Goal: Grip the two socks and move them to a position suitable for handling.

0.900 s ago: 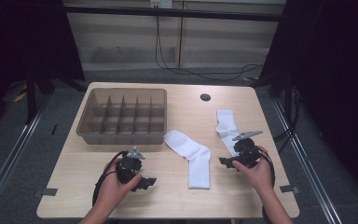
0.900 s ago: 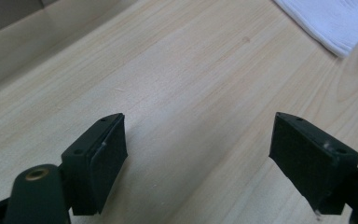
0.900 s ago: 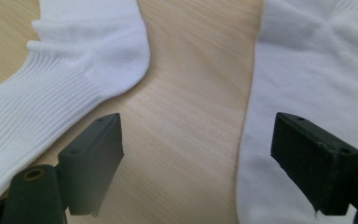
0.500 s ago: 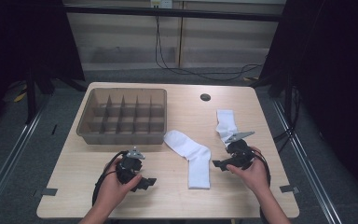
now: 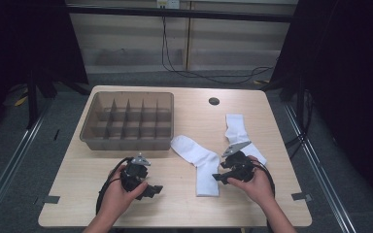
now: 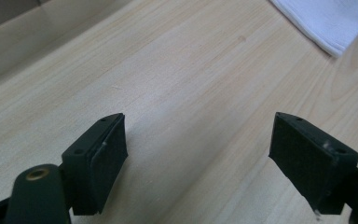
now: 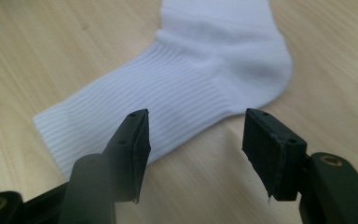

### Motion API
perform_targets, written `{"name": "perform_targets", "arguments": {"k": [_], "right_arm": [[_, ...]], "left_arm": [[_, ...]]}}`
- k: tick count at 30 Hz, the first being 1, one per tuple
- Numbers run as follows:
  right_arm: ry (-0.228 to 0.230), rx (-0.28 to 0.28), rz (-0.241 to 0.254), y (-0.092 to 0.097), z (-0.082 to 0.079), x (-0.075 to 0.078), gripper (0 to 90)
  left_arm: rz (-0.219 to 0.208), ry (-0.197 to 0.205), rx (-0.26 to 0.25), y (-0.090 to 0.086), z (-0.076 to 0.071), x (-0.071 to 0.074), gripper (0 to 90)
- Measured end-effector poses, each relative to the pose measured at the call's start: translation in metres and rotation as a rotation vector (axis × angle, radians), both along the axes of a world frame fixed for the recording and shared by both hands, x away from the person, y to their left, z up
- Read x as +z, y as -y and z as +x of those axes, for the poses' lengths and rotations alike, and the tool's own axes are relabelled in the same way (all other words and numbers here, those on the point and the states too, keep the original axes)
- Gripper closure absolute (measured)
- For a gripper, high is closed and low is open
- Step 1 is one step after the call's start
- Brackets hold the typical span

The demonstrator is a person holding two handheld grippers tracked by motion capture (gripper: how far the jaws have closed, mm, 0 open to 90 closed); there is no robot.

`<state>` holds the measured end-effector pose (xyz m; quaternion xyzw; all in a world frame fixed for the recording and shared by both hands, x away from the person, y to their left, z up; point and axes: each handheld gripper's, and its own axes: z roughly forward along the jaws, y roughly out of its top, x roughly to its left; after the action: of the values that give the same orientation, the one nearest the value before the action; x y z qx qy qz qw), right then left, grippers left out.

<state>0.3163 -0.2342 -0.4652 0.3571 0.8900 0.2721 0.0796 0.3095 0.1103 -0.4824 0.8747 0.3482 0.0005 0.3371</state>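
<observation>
The right gripper [image 5: 219, 176] comes in low at the near sock [image 5: 200, 162], jaws parted about halfway with nothing between them, and in the right gripper view the ribbed cuff end lies just past the tips, flat on the wooden table [image 5: 175, 206]. That sock sits mid-table, a little right of centre, its toe end close to the divided bin [image 5: 128, 121] at far left; a second sock [image 5: 237, 133] lies further right and back, partly under the right hand. The left gripper [image 5: 154, 189] rests near the front edge, jaws spread wide over bare wood, holding nothing.

To grab well, I'd say the right gripper wants to slide one jaw flat against the tabletop at the sock's edge, catching both layers of the cuff rather than pinching only the top one. Keep the approach shallow, close firmly, then lift. The left could come across to take the toe end.
</observation>
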Motion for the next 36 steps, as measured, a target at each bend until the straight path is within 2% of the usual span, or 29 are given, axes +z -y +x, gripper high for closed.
{"name": "perform_targets", "arguments": {"k": [2, 6, 13, 14, 15, 16, 18, 19, 20, 24, 25, 26, 29, 30, 32, 36], "right_arm": [[-0.013, 0.026, -0.023, -0.010, -0.003, 0.000, 43.6], [-0.018, 0.059, -0.036, -0.020, -0.004, 0.002, 45.6], [-0.012, 0.055, -0.057, -0.030, 0.007, 0.004, 46.9], [-0.005, 0.052, -0.057, -0.031, 0.011, 0.005, 48.4], [0.000, 0.030, -0.037, -0.031, 0.020, 0.010, 58.2], [-0.024, 0.009, -0.022, -0.031, 0.025, 0.013, 59.0], [-0.025, -0.005, -0.016, -0.031, 0.030, 0.014, 59.8], [-0.015, -0.009, -0.023, -0.032, 0.035, 0.015, 60.2], [-0.003, -0.020, -0.055, -0.035, 0.046, 0.017, 60.4], [-0.008, -0.030, -0.072, -0.037, 0.057, 0.015, 60.2], [-0.014, -0.034, -0.078, -0.039, 0.065, 0.013, 60.2], [-0.018, -0.037, -0.083, -0.041, 0.069, 0.013, 60.4], [-0.025, -0.045, -0.087, -0.044, 0.075, 0.012, 61.5], [-0.025, -0.044, -0.094, -0.049, 0.080, 0.012, 61.7], [-0.020, -0.038, -0.106, -0.056, 0.083, 0.013, 61.6], [-0.023, -0.023, -0.129, -0.066, 0.086, 0.012, 61.5]], "left_arm": [[-0.003, -0.004, -0.001, 0.000, 0.000, 0.000, 18.8], [-0.002, -0.001, -0.001, -0.001, 0.000, 0.001, 18.8], [-0.001, 0.002, -0.004, 0.000, 0.000, 0.001, 19.1], [-0.003, 0.001, -0.006, 0.000, 0.000, 0.001, 19.1], [-0.007, 0.000, -0.005, 0.000, 0.000, 0.001, 19.1], [-0.013, -0.004, 0.004, 0.001, 0.000, 0.001, 19.4], [-0.015, -0.001, 0.005, 0.002, 0.000, 0.001, 19.4], [-0.009, 0.003, -0.006, 0.002, 0.000, 0.001, 19.4], [-0.012, 0.002, -0.008, 0.003, 0.000, 0.001, 19.5], [-0.003, 0.001, -0.028, 0.007, -0.001, 0.001, 20.1], [-0.003, -0.001, -0.031, 0.008, -0.002, 0.002, 20.3], [-0.016, -0.005, -0.027, 0.011, -0.003, 0.002, 20.6], [-0.011, -0.003, -0.045, 0.011, -0.002, 0.003, 21.2], [-0.022, 0.000, -0.030, 0.012, -0.003, 0.003, 21.2], [-0.009, 0.002, -0.036, 0.011, -0.003, 0.004, 21.2], [-0.017, 0.001, -0.027, 0.009, -0.004, 0.004, 21.4]]}}
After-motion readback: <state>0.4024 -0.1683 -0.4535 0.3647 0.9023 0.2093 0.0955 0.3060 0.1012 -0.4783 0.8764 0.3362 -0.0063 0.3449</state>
